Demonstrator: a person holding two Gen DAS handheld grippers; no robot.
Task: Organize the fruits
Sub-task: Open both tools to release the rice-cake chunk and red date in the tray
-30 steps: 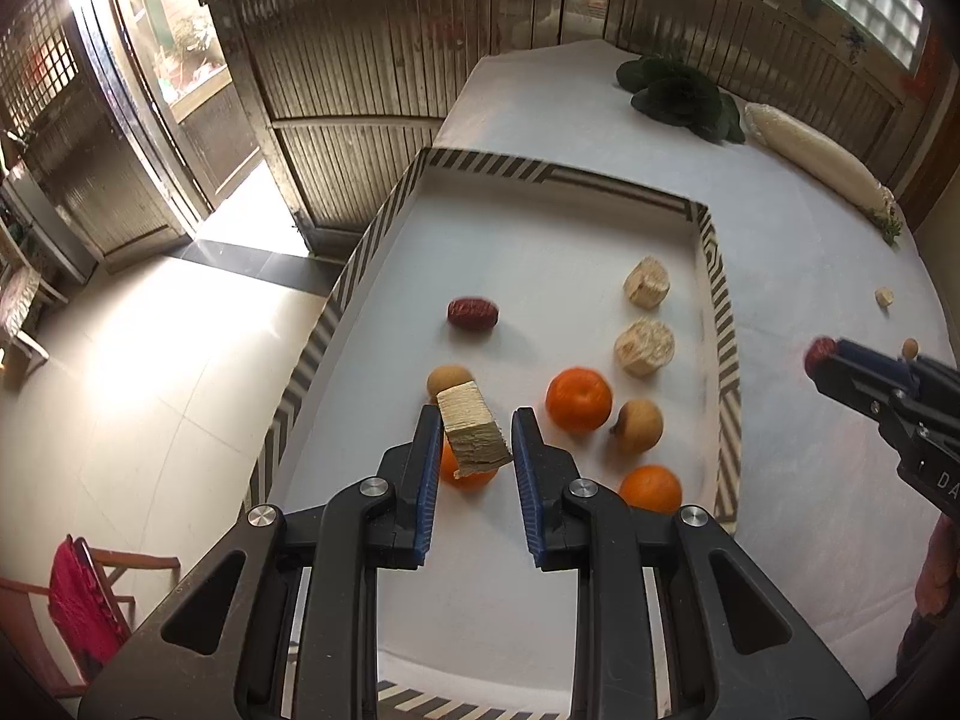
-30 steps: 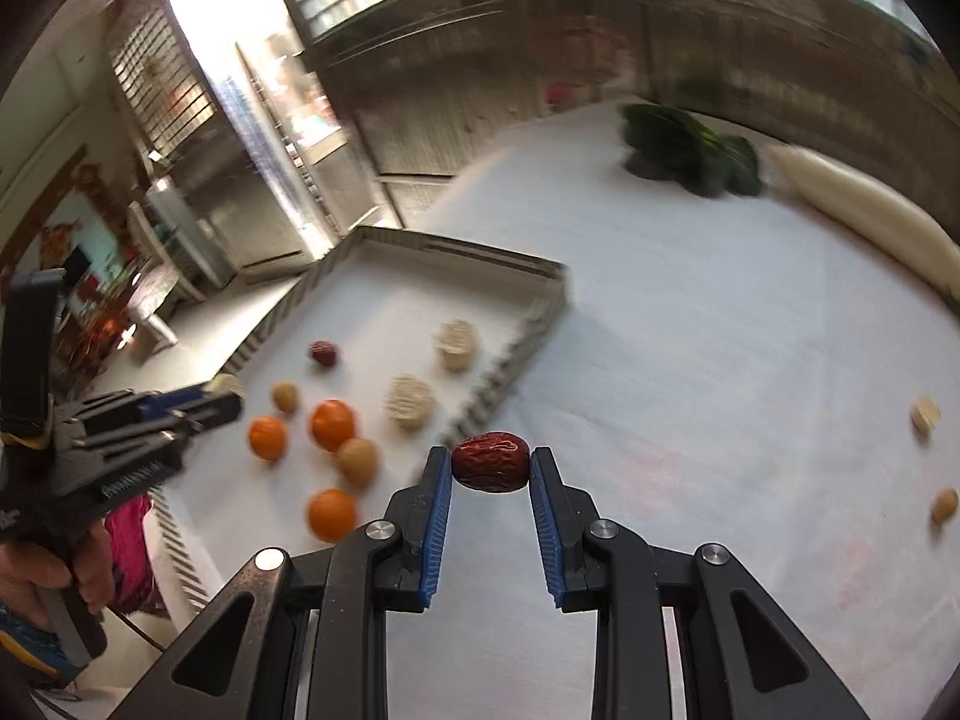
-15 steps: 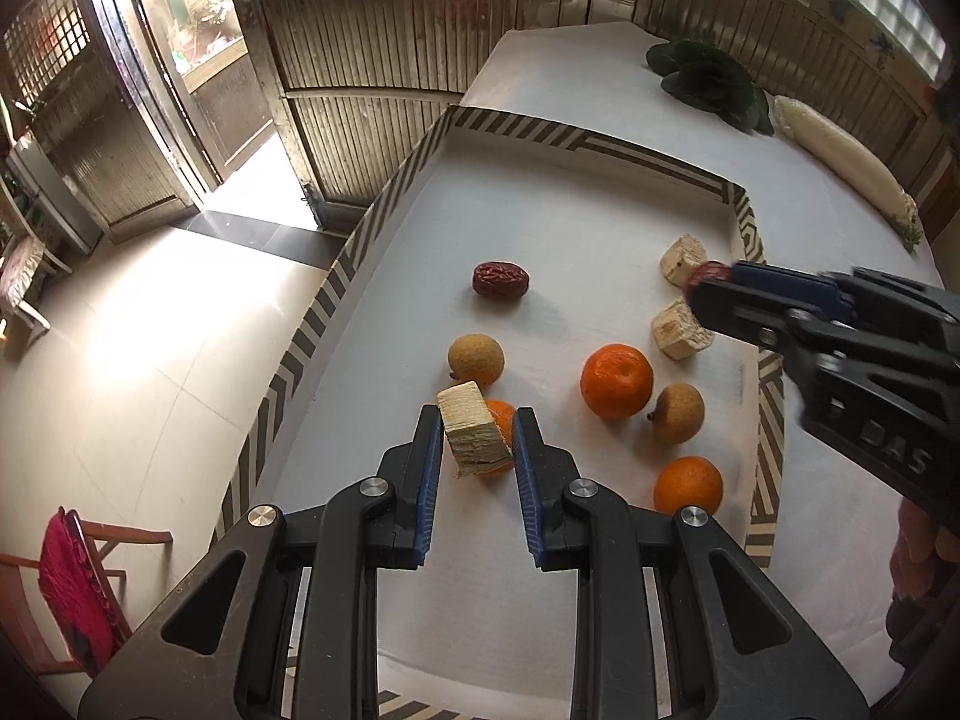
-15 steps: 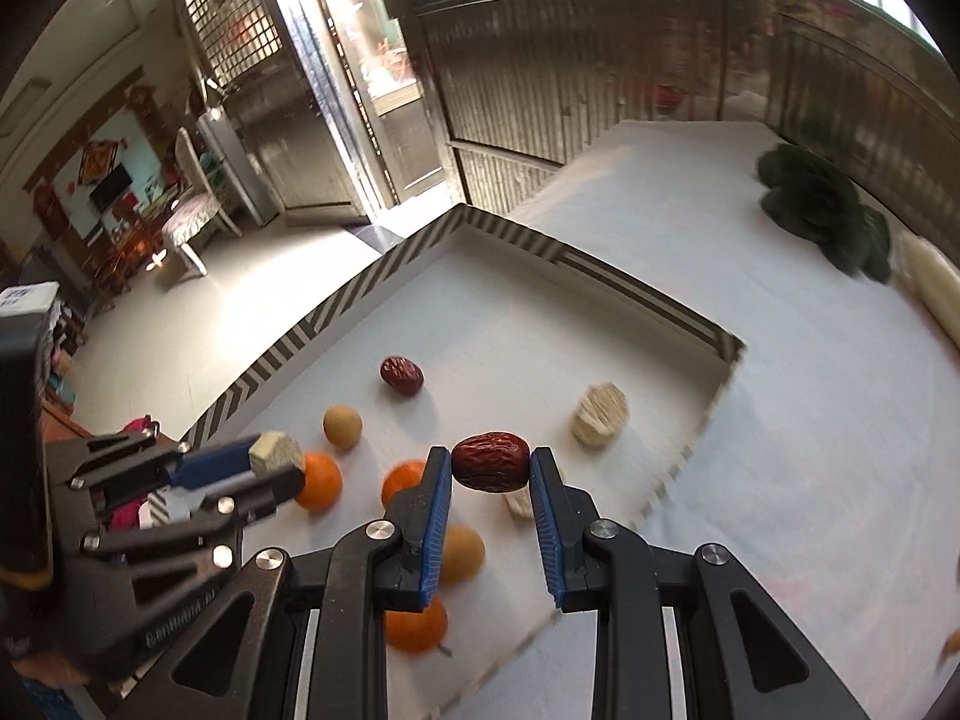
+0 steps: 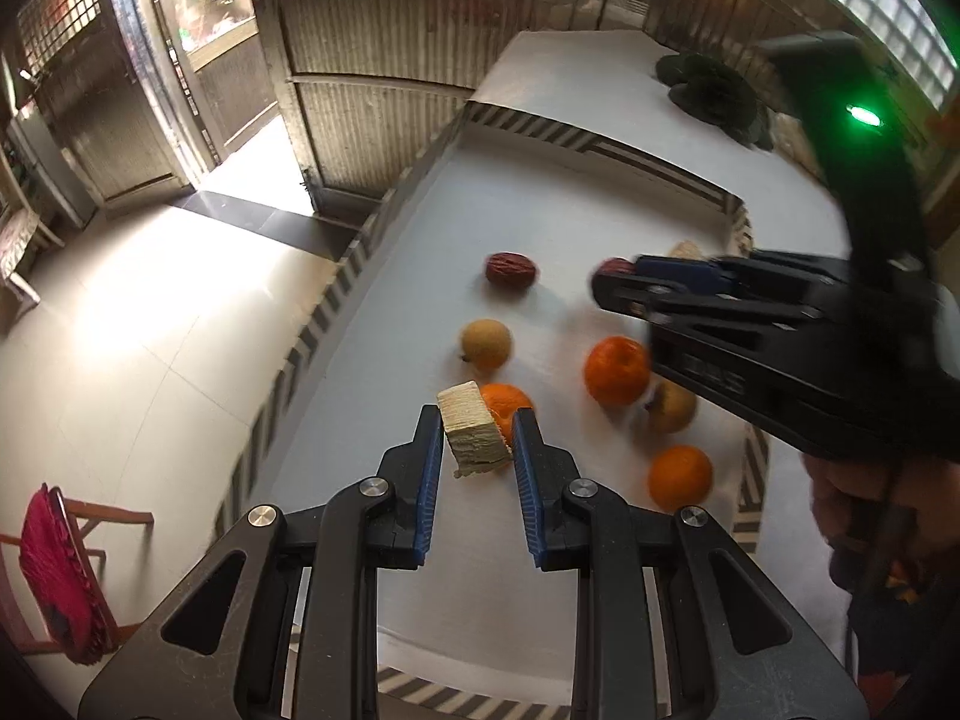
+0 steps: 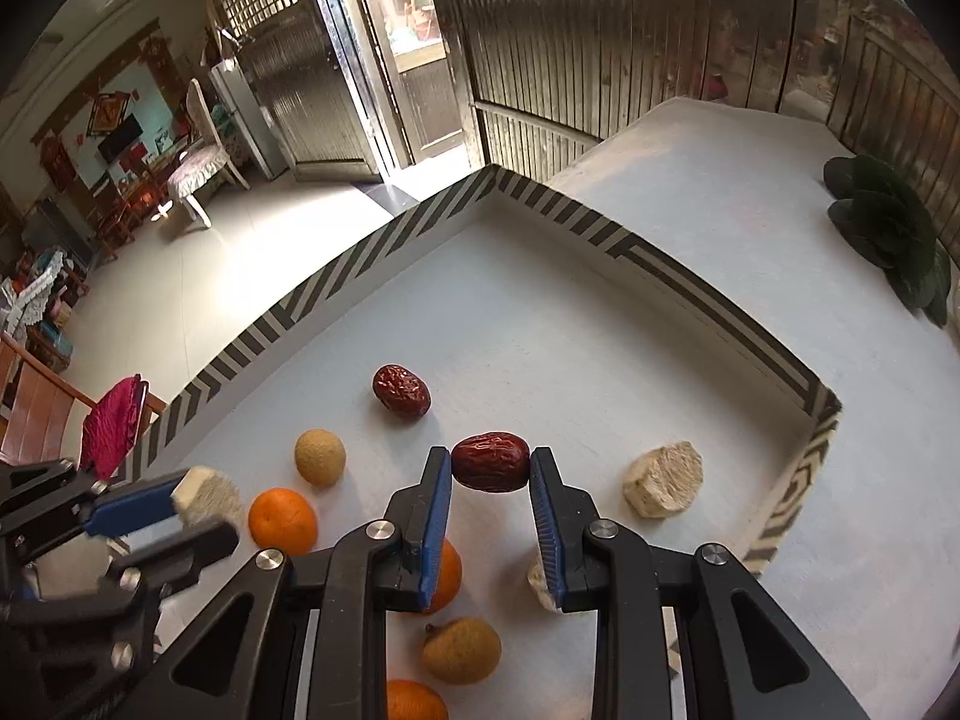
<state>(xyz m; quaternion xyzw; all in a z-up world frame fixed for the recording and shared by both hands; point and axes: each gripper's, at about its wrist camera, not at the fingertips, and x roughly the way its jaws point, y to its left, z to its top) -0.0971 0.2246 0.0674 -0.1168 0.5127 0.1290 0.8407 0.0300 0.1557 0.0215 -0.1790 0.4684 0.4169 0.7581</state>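
I am looking down along both grippers at a shallow tray [image 6: 708,294] with a black-and-white striped rim, set on a white table [image 6: 720,192].

My left gripper [image 5: 477,441] is clenched on a pale, cut chunk of sugarcane [image 5: 471,438], held above the near left part of the tray. My right gripper [image 6: 489,471] grips a wrinkled red date [image 6: 489,462] endwise between its blue pads, hovering over the middle of the tray.

On the tray floor, a second red date [image 6: 401,391] lies just beyond the held one, to the left. A small tan longan [image 6: 320,457] sits nearer and further left, with an orange tangerine [image 6: 282,521] near it. Another tangerine [image 6: 447,576] is partly hidden behind my right gripper's left finger. A second longan [image 6: 461,651] and a third tangerine [image 6: 414,701] lie nearest the camera. A pale sugarcane piece [image 6: 663,480] rests toward the right wall; a further pale piece [image 6: 540,585] peeks from behind the right finger, though I cannot tell its shape.

Outside the tray, dark green leafy vegetables [image 6: 888,234] lie on the far right of the table. In the left wrist view, a hand [image 5: 840,498] holds the right gripper's handle; that view is blurred.
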